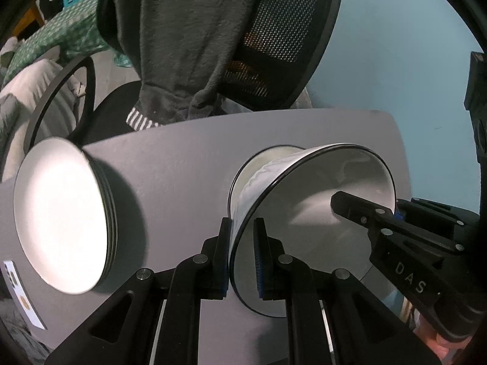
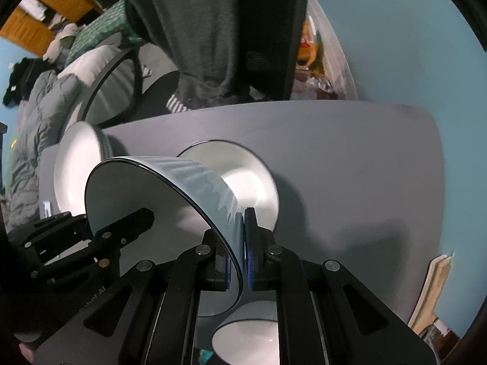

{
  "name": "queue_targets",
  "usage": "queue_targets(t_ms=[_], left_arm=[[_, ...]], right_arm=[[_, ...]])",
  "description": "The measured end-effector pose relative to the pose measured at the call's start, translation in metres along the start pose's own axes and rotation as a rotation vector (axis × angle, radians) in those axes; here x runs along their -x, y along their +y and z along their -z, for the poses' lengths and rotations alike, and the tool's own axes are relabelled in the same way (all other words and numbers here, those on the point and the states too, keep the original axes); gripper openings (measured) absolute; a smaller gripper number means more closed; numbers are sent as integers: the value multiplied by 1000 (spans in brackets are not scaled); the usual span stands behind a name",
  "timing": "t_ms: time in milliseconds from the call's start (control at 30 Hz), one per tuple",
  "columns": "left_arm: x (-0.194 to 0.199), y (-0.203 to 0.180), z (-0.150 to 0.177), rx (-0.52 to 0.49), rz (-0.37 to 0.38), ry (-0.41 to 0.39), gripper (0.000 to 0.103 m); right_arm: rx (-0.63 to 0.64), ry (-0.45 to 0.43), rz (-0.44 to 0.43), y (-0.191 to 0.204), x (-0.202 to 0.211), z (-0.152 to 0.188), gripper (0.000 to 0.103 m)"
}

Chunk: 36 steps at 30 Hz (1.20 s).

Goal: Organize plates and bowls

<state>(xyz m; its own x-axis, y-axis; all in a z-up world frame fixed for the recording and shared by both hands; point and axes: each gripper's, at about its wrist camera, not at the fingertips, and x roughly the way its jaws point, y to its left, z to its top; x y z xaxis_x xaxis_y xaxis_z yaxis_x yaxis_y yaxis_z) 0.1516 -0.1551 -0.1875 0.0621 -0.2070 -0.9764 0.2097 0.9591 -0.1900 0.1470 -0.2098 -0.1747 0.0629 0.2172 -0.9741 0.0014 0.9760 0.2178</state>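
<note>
the lower edge of the lifted bowl (image 1: 319, 182) is hidden behind the fingers (image 1: 223, 255) of the left gripper (image 1: 242, 255). the right gripper (image 2: 237, 261) covers the rim on the other side. a second bowl (image 2: 240, 173) stands behind it on the table (image 2: 334, 152), half covered. another bowl (image 2: 246, 331) near the bottom is cut by the gripper arms. the stack of plates (image 1: 61, 213) has blurred edges, so i cannot count them. the phone (image 1: 21, 292) is cut off at the left edge.
</note>
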Motion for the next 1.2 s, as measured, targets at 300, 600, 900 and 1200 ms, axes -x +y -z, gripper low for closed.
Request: queue_targets(t_ms=[300, 600, 900, 1200], left_arm=[[-21, -5, -12, -22, -47, 39, 12], [-26, -5, -15, -43, -71, 54, 12], [-31, -6, -16, -85, -124, 64, 14], [-23, -1, -17, -70, -129, 38, 25]], right_arm=[[-25, 38, -12, -14, -17, -12, 8], [-23, 61, -19, -13, -25, -14, 8], [-46, 107, -24, -18, -32, -8, 11], [-41, 124, -15, -14, -32, -7, 21]])
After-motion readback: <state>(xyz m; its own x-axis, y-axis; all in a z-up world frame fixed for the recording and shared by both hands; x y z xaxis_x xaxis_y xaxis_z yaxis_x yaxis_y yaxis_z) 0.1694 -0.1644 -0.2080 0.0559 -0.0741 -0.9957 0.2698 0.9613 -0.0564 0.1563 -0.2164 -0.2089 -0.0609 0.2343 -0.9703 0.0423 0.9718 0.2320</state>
